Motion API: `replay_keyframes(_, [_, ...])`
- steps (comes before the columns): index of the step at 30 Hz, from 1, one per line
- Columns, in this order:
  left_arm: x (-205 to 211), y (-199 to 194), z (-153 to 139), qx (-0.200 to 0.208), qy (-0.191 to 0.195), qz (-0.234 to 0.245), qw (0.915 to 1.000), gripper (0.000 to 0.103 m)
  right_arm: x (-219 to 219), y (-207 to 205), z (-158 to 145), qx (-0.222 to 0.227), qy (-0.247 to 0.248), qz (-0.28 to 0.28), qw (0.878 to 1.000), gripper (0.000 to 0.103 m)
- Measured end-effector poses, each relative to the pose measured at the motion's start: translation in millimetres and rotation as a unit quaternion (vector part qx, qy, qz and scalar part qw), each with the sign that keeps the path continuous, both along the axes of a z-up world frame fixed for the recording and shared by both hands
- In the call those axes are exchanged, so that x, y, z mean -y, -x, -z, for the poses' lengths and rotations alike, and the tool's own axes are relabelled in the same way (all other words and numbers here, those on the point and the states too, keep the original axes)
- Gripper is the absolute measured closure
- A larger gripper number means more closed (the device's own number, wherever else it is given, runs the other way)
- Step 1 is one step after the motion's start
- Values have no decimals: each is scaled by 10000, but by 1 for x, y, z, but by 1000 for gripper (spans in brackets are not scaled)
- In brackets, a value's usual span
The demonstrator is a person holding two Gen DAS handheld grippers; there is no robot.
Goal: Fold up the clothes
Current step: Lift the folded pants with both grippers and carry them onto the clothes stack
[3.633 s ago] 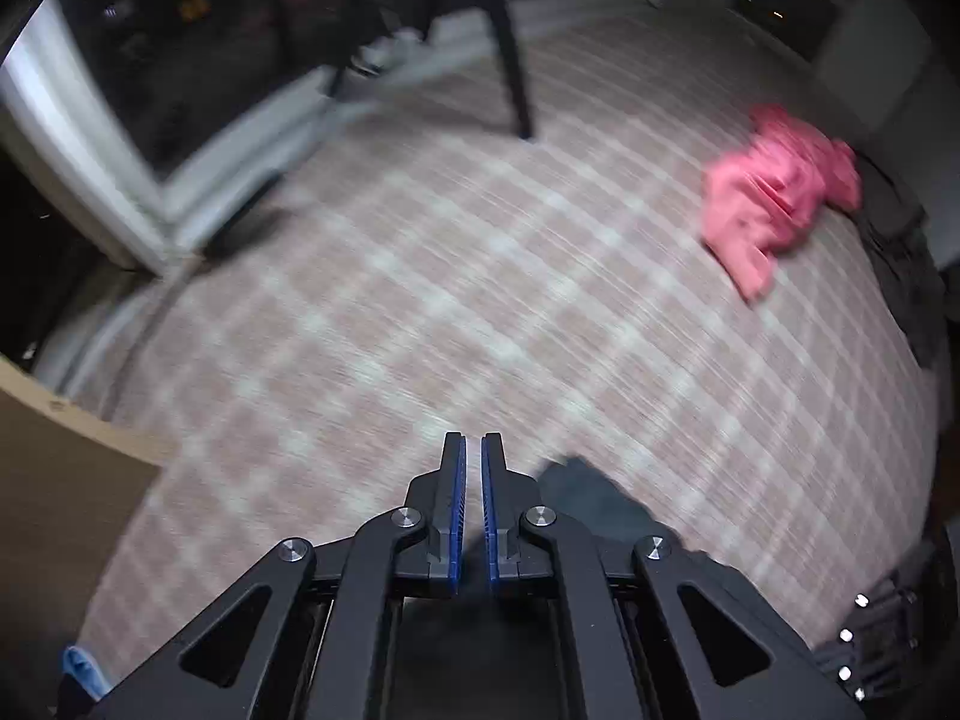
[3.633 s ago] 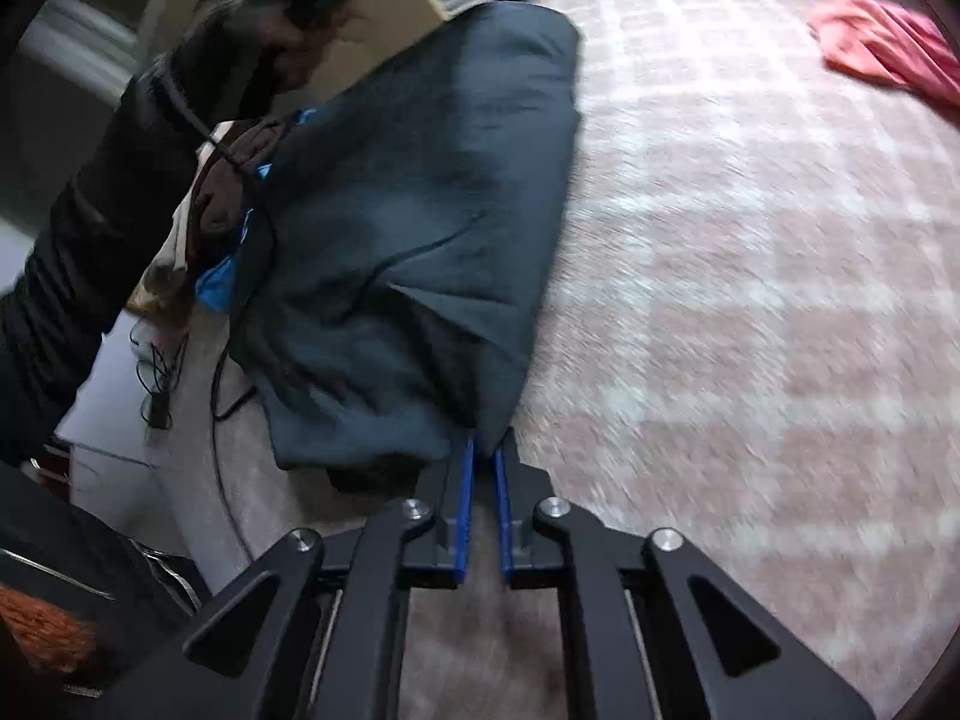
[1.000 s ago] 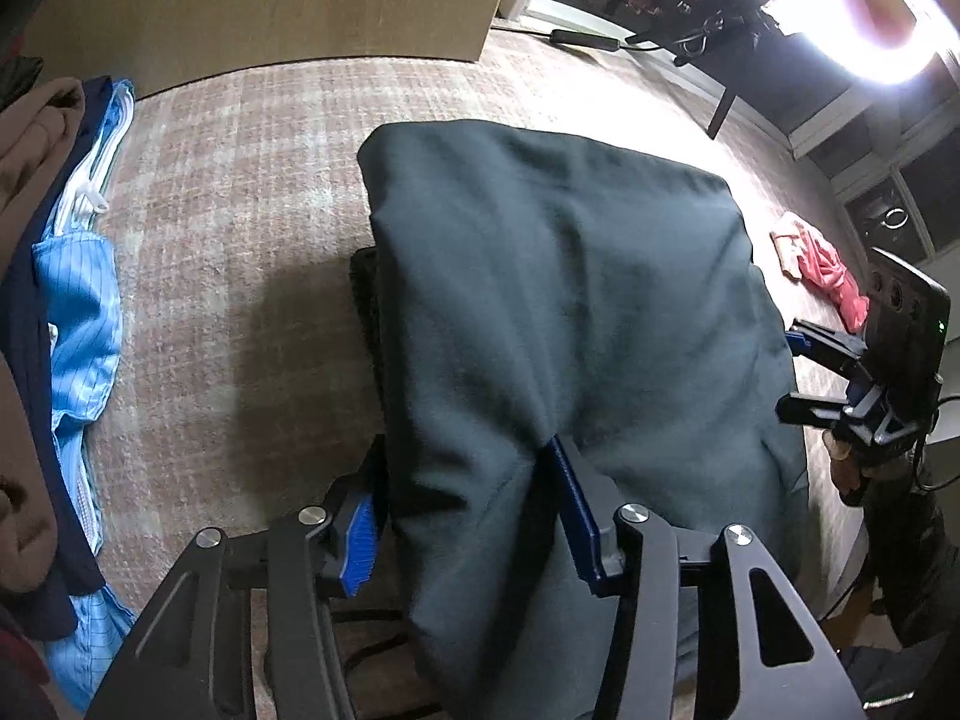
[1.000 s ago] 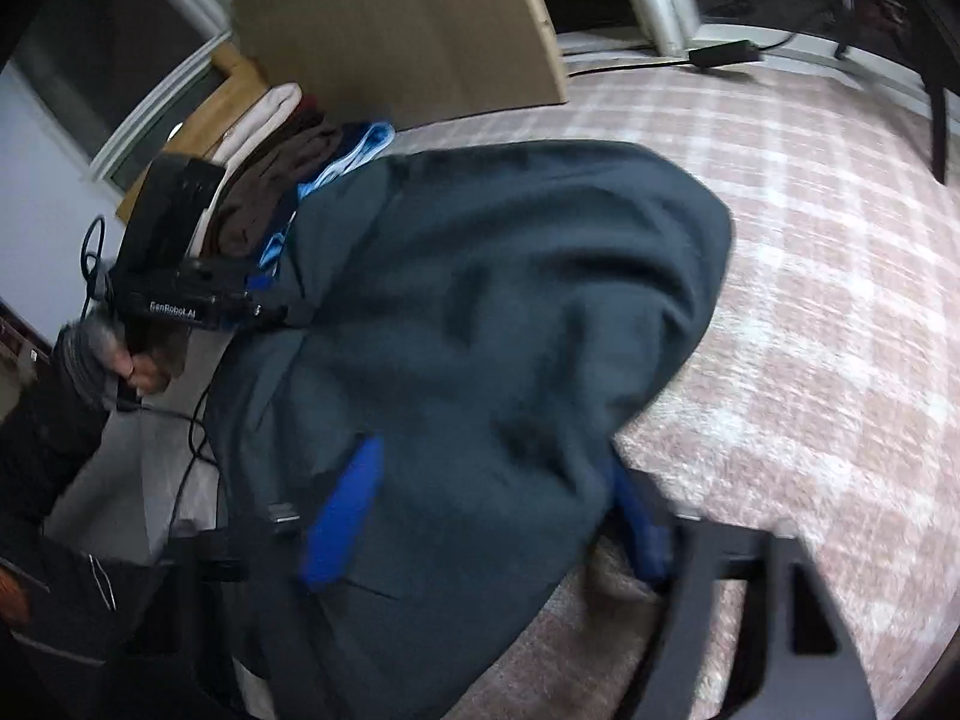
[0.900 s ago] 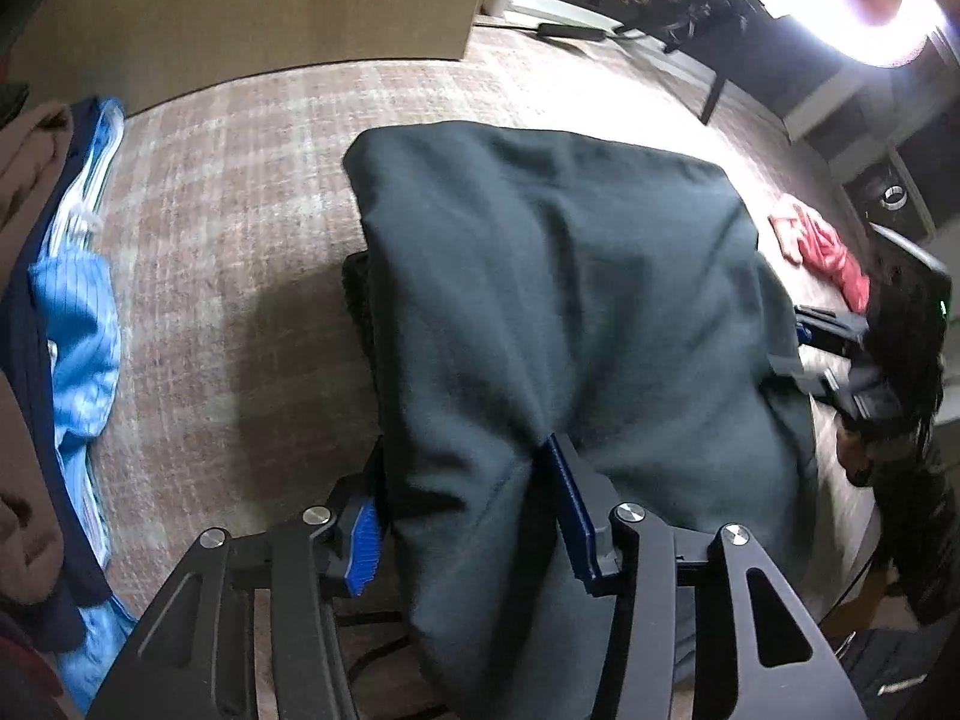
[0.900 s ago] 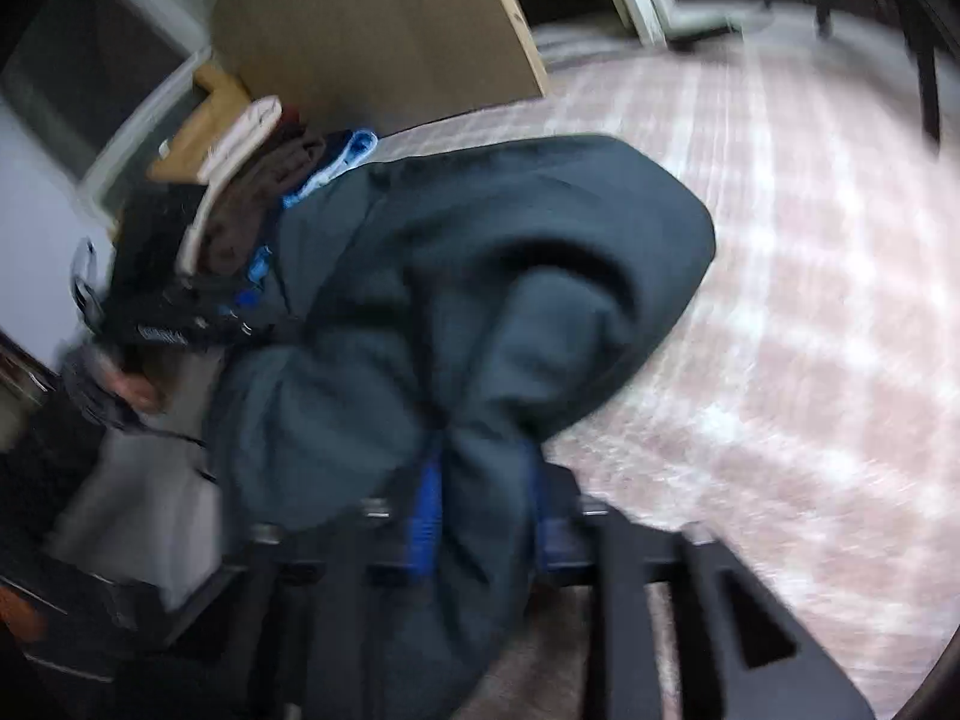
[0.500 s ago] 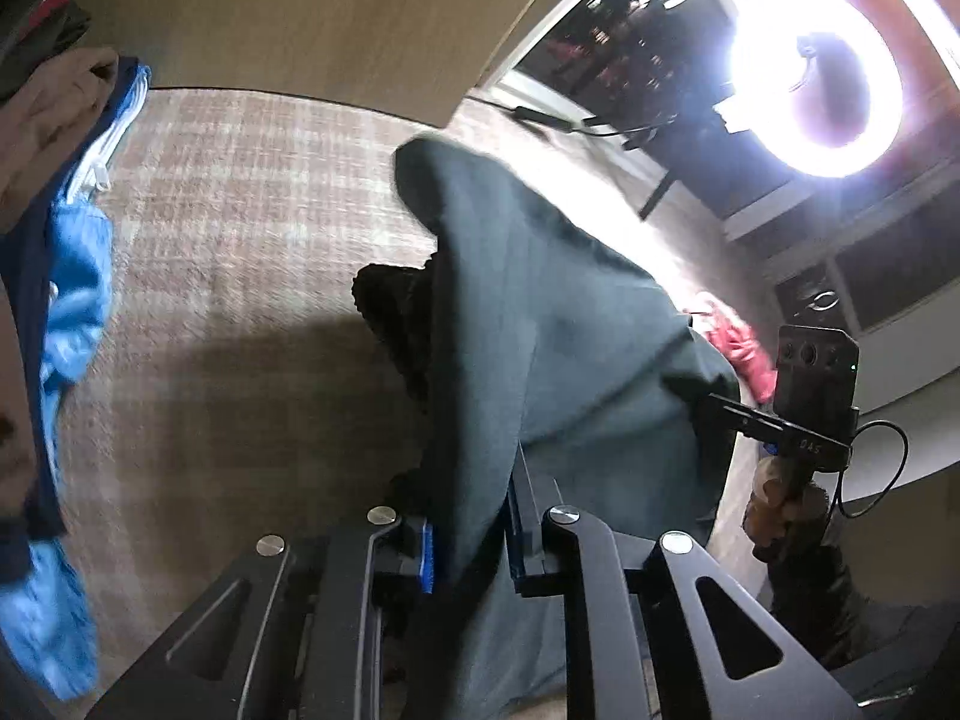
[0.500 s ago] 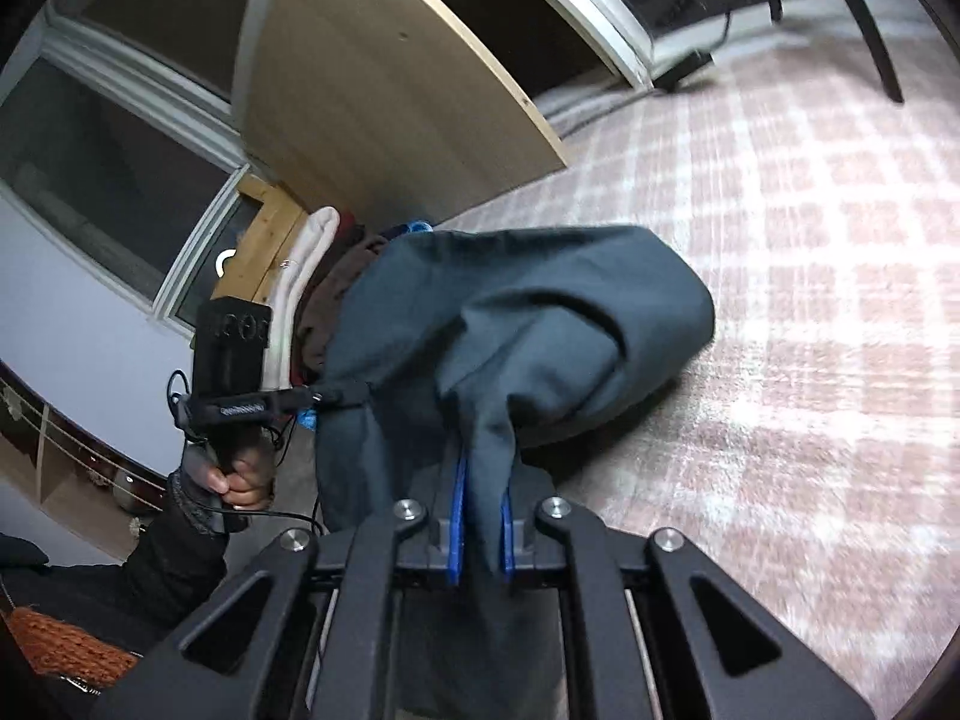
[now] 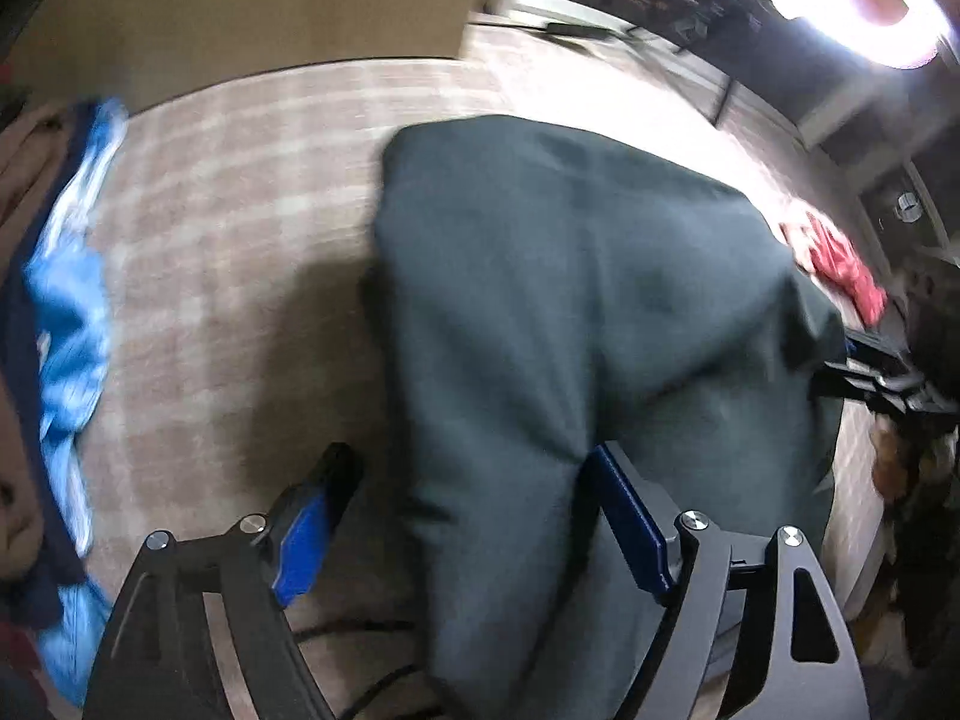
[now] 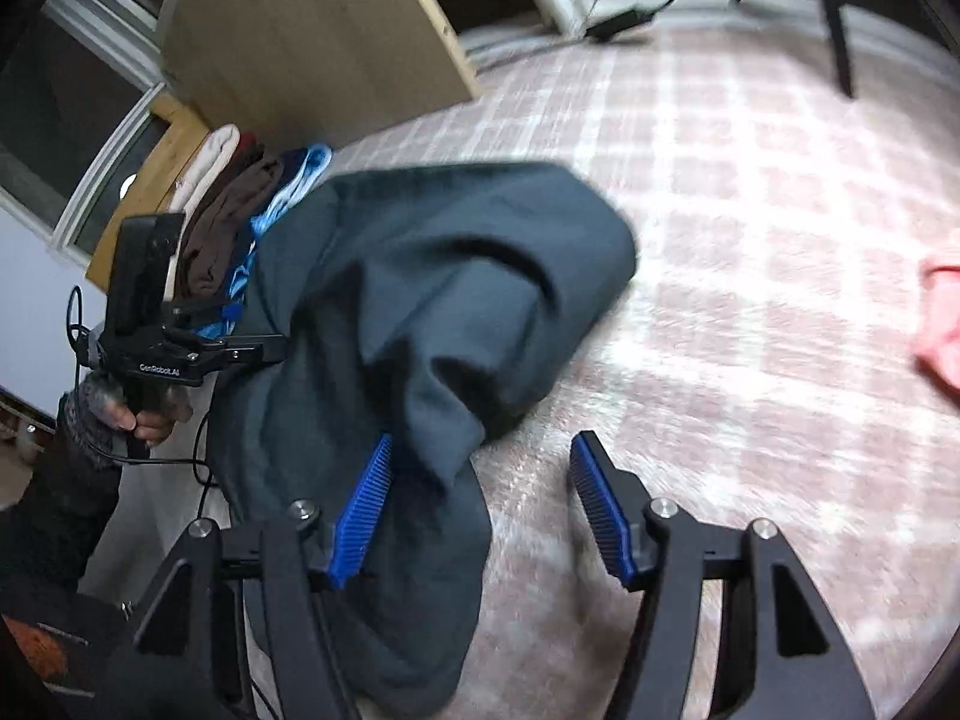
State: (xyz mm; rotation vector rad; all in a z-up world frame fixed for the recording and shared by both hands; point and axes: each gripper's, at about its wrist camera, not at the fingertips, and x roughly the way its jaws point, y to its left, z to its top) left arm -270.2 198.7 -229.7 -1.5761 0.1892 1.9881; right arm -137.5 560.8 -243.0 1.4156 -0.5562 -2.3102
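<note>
From my left wrist camera, my left tool (image 9: 462, 516) is spreading its black arms with blue ribbed pads; the dark grey-green folded garment (image 9: 576, 312) runs between them, its edge against the right-hand pad while the left-hand pad stands clear of it, so I have let go. The garment lies on a pink-and-white checked bedspread (image 9: 240, 192), its folded top edge towards the far side. To the left of it, well apart, sits a stack of folded clothes with a bright blue striped piece (image 9: 66, 276) showing. At the far right edge of the garment a crumpled red cloth (image 9: 840, 264) lies on the bedspread, and my right tool (image 9: 870, 372) shows there, blurred, beside the garment's right side. A pale wooden board (image 9: 240, 6) stands behind the bed.

From my right wrist camera, my right tool (image 10: 480, 510) is also opening. A loose corner of the dark garment (image 10: 420, 324) hangs down between the pads, touching the left-hand pad and apart from the right-hand one, so nothing is gripped. The garment is bunched and rumpled on this side, lying on the checked bedspread (image 10: 750, 240). Beyond it my left hand (image 10: 138, 414) holds the left tool's handle, its arms reaching to the garment's far edge. Behind lies the stack of folded clothes in cream, brown and blue (image 10: 240, 198). A pink cloth (image 10: 942, 312) shows at the right edge.
</note>
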Motion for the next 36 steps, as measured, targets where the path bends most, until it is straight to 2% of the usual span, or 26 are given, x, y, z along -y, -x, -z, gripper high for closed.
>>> replay_keyframes(1, [-5, -2, 0, -63, 28, 105, 9999, 36, 3, 3, 3, -111, 84, -73, 9999, 43])
replay_keyframes(2, [-9, -3, -1, -113, 29, 182, 9998, 38, 8, 8, 7, -257, 191, -162, 9994, 42])
replay_keyframes(3, [-12, -4, -1, -160, 26, 251, 9996, 46, 12, 8, 10, -397, 279, -207, 9986, 42])
replay_keyframes(4, [-17, -1, -3, -157, -18, 294, 9994, 51, 18, 12, 14, -424, 421, -286, 9978, 49])
replay_keyframes(5, [-16, 2, -3, -72, -147, 264, 9995, 54, 24, 17, 18, -388, 576, -368, 9969, 88])
replay_keyframes(6, [-12, 4, -3, 35, -303, 210, 9993, 60, 32, 24, 26, -203, 763, -457, 9958, 91])
replay_keyframes(7, [-9, 7, -2, 143, -458, 156, 9987, 70, 39, 28, 30, -102, 883, -514, 9947, 91])
replay_keyframes(9, [3, 12, -3, 410, -939, -61, 9947, 79, 41, 24, 19, -288, 822, -475, 9951, 91])
replay_keyframes(10, [10, 11, -6, 484, -1145, -170, 9921, 82, 39, 20, 11, -379, 838, -437, 9948, 91])
replay_keyframes(13, [28, 1, -19, 528, -1603, -399, 9848, 83, 31, 5, -19, -643, 1005, -342, 9923, 92])
replay_keyframes(18, [36, -37, -65, 66, -1932, -224, 9809, 83, 45, -25, -81, -1221, 505, -539, 9898, 92])
replay_keyframes(20, [41, -53, -87, -157, -2047, -217, 9785, 83, 53, -37, -106, -1459, 482, -533, 9867, 92])
replay_keyframes(24, [70, -83, -131, -674, -2337, -387, 9692, 83, 79, -51, -146, -1859, 301, -802, 9788, 92])
replay_keyframes(30, [137, -121, -182, -1358, -2287, -692, 9615, 83, 138, -50, -199, -2324, 172, -1332, 9633, 92])
replay_keyframes(33, [163, -121, -207, -1708, -2135, -879, 9579, 83, 186, -34, -218, -2549, 176, -1507, 9550, 92])
replay_keyframes(36, [209, -117, -229, -1950, -1972, -998, 9556, 83, 236, -14, -236, -2708, 181, -1587, 9493, 92])
